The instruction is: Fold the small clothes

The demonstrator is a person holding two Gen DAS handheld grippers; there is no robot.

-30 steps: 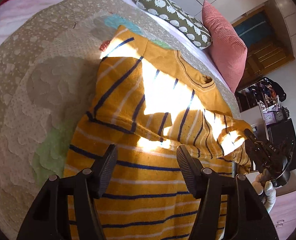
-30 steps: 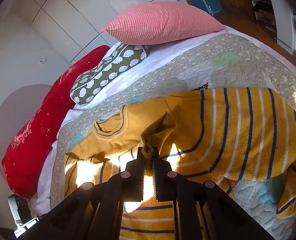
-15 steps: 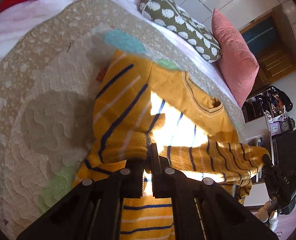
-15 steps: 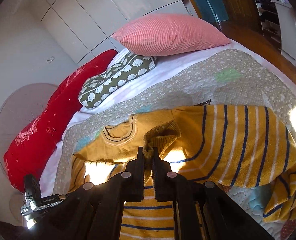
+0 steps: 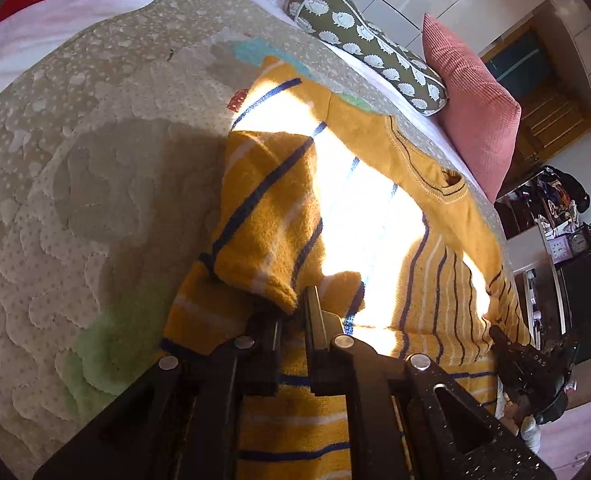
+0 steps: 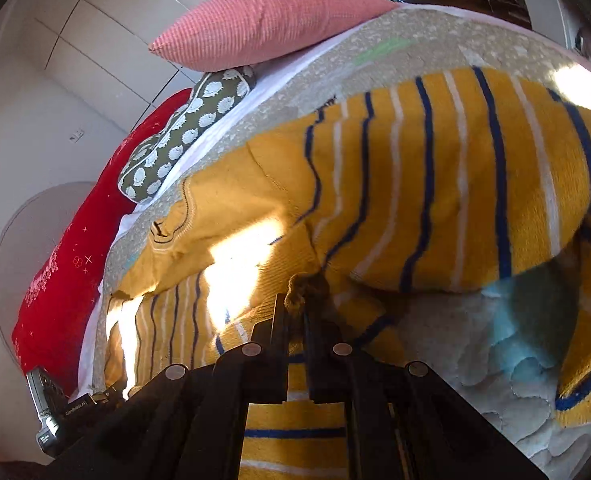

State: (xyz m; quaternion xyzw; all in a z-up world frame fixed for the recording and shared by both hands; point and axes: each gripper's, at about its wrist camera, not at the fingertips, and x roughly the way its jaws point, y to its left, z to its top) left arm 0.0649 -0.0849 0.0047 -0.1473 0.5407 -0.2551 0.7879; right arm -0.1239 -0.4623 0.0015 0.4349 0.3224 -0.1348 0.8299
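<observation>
**Sleeves coming in, body fold not yet made**

Yellow striped sweater (image 5: pixel 427 216) lies on the quilted bedspread (image 5: pixel 95 184), neck towards the pillows. Left gripper (image 5: pixel 295 312) pinched shut on a sleeve (image 5: pixel 263 216), lifted and doubled over the chest. Right gripper (image 6: pixel 301 312) likewise clamped on knit at the other sleeve (image 6: pixel 455 184), raised clear of the quilt. By my reading the sleeve folds are underway, neither laid flat. Left to do: set both sleeves down, then fold hem to collar. Pink cushion (image 6: pixel 271 20) and hedgehog bolster (image 5: pixel 367 48) well apart
</observation>
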